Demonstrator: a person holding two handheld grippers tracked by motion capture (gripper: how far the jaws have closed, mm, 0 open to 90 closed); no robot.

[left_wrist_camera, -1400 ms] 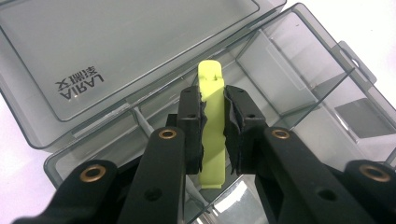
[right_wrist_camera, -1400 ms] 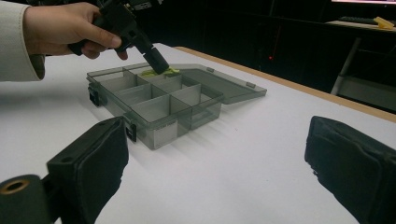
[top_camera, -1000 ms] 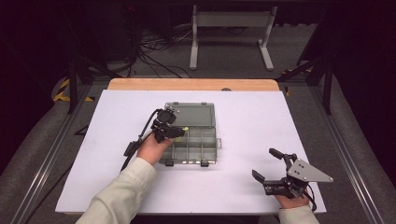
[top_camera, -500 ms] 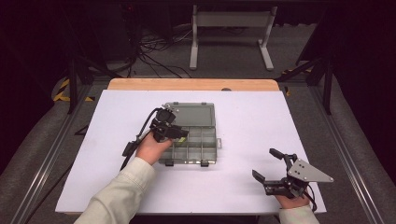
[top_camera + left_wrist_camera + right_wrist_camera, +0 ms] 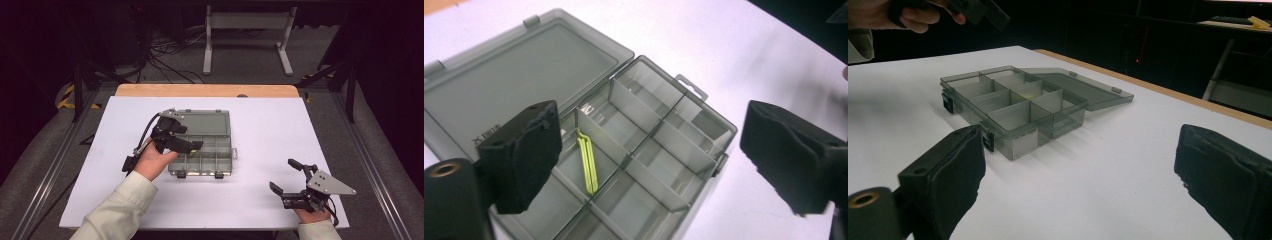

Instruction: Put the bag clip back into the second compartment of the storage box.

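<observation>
The left gripper (image 5: 192, 146) hovered over the open organizer box (image 5: 202, 150), its jaws having just spread wide with nothing between them. Directly below it, a thin yellow-green clip (image 5: 587, 162) lay inside one compartment, apparently just dropped there. The right gripper (image 5: 287, 176) rested released, well apart from the box. Placing looked done; closing the lid (image 5: 205, 122) possibly remained.

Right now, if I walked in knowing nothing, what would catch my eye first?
A smoky-grey compartment box lies open mid-table, lid flat behind it. A yellow-green clip lies in one compartment, under the left hand-held gripper, whose jaws have just been opening with nothing between them. The right hand-held gripper waits open at the near right.
</observation>
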